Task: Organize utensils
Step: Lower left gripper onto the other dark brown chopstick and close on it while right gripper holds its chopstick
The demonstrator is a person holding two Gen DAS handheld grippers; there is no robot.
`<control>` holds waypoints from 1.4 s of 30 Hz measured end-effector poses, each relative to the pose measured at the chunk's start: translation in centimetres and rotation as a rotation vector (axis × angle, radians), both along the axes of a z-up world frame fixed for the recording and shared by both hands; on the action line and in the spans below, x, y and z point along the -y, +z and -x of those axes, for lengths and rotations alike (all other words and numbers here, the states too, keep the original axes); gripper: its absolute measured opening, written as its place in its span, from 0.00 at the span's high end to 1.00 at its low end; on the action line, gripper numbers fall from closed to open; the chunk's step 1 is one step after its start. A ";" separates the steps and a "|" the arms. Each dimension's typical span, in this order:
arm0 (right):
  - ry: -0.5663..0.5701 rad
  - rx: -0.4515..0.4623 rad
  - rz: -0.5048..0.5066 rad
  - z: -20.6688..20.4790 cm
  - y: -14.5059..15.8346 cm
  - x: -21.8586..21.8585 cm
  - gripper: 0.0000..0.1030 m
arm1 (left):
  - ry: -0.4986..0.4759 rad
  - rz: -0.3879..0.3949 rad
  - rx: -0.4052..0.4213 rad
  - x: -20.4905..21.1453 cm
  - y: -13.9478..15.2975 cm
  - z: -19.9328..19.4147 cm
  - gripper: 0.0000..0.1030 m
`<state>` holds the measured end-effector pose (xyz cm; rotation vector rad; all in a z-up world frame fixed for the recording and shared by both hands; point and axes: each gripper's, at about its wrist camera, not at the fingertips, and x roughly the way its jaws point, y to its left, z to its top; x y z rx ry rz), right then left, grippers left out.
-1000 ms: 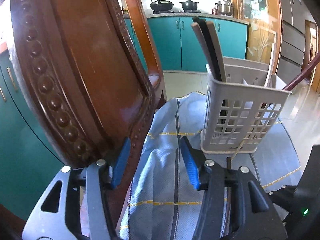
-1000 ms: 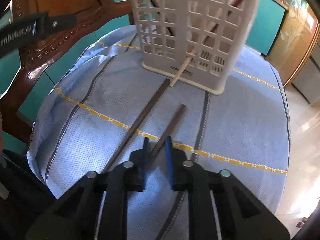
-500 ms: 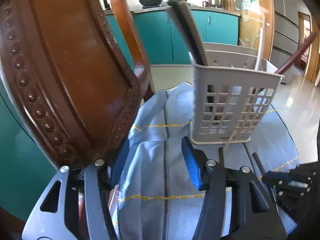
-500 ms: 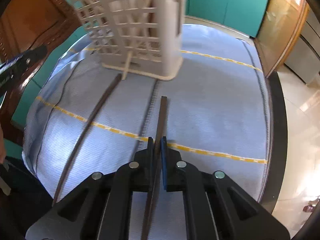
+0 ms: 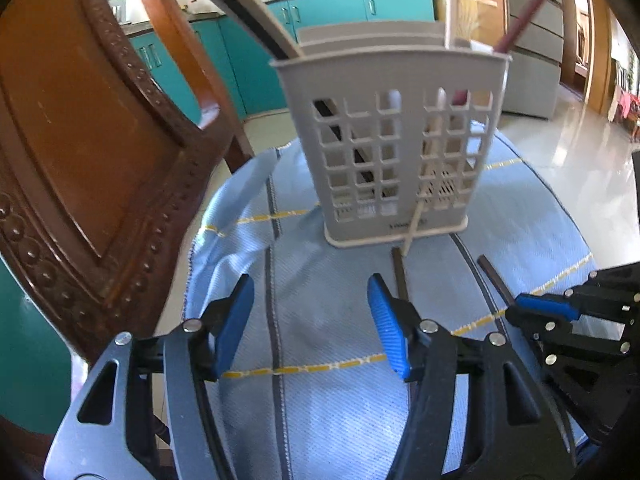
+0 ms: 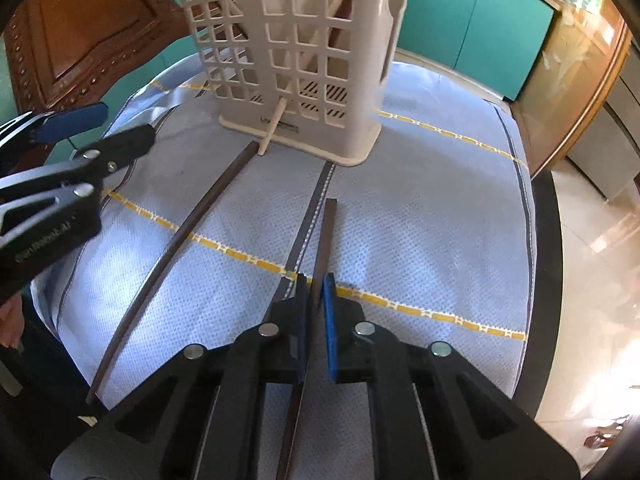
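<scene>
A grey plastic utensil basket (image 5: 400, 152) (image 6: 292, 52) stands upright on the blue cloth and holds several utensils. A pale wooden chopstick (image 6: 274, 128) pokes out through its lower grid. Two dark chopsticks lie on the cloth in front of it. My right gripper (image 6: 316, 292) is shut on the right dark chopstick (image 6: 326, 236), which runs back between its fingers. The left dark chopstick (image 6: 180, 240) (image 5: 400, 276) lies free. My left gripper (image 5: 310, 292) hovers over the cloth short of the basket, its jaws opening with nothing between them. It also shows at the left of the right wrist view (image 6: 120, 128).
A carved brown wooden chair (image 5: 100, 140) stands close on the left, beside the table. The blue cloth (image 6: 420, 220) covers a dark table whose edge (image 6: 544, 280) drops to a tiled floor on the right. Teal kitchen cabinets (image 5: 340, 12) lie behind.
My right gripper's pads have closed on the right dark chopstick. My left gripper has swung away from the chair toward the basket and lower, with its jaws a little wider.
</scene>
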<state>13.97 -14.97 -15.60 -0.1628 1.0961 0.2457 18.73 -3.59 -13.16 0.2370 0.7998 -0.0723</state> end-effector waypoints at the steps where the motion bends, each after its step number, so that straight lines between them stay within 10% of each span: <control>1: 0.002 0.000 0.002 0.0 0.0 0.1 0.92 | -0.003 0.002 -0.006 0.1 -0.2 0.1 0.42; 7: -0.010 0.067 0.131 0.2 0.5 1.1 0.92 | -0.027 0.050 -0.063 0.2 -0.8 0.1 0.41; 19: -0.193 -0.014 -0.146 -1.4 1.2 5.7 0.84 | -0.038 0.177 -0.171 0.1 -2.4 -1.0 0.41; 42: -0.166 -0.007 -0.083 -1.6 0.1 3.6 0.71 | -0.060 0.104 -0.201 4.2 -5.1 -3.8 0.51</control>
